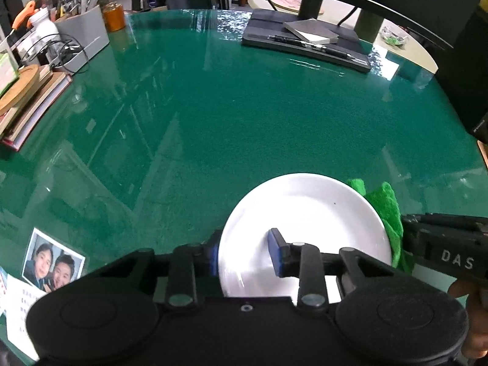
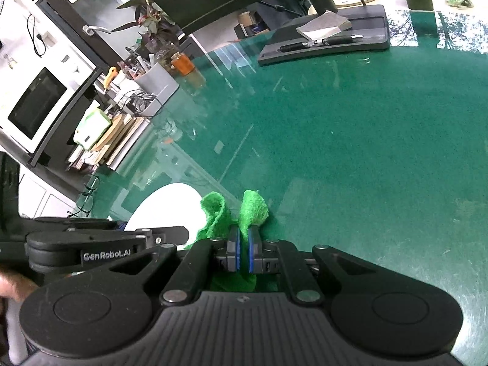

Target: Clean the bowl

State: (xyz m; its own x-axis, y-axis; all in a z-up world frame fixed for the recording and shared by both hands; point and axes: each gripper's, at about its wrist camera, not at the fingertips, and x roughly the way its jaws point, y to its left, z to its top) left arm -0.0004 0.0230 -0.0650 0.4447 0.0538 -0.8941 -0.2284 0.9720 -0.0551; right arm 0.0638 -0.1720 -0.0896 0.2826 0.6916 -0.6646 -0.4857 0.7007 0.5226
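A white bowl (image 1: 308,213) rests on the green glass-topped table (image 1: 213,122), near its front edge. My left gripper (image 1: 245,254) straddles the bowl's left rim, one blue pad outside it and the other over the inside. White shows between the pads, so I read the jaws as open. My right gripper (image 2: 243,250) is shut on a green cloth (image 2: 253,207), which sticks up past the pads just right of the bowl (image 2: 170,207). In the left wrist view the cloth (image 1: 385,207) lies against the bowl's right rim.
A dark monitor base (image 1: 305,39) with a notepad and pen sits at the back. A grey organiser (image 1: 82,36), an orange jar (image 1: 114,16) and stacked books (image 1: 33,106) line the left edge. Glasses (image 2: 87,196) lie near the bowl. A photo (image 1: 53,259) lies under the glass.
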